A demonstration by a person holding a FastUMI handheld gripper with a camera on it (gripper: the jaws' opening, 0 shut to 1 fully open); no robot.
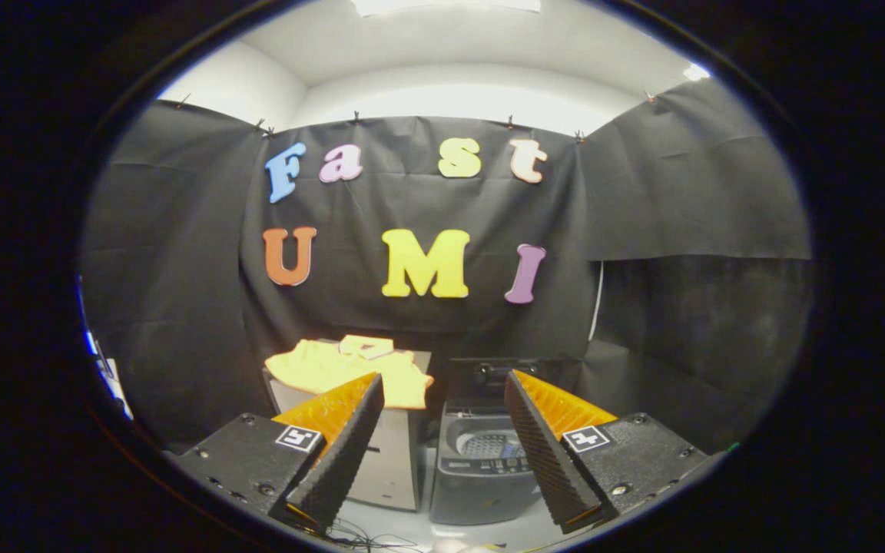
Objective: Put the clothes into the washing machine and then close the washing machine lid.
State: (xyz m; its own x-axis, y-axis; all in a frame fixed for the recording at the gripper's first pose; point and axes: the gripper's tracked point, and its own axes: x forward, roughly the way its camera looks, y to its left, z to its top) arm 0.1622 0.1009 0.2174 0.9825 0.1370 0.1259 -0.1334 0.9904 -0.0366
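Observation:
A yellow garment lies spread on top of a pale box, just beyond my left finger. To its right stands a small dark washing machine with its lid raised, so the perforated drum shows inside. The machine sits ahead between my two fingers, nearer the right finger. My gripper is open, held back from both things, with nothing between its fingers.
Black cloth walls close the booth behind and on both sides. The box and the machine stand on a pale surface, where some thin cables lie near the front below my left finger.

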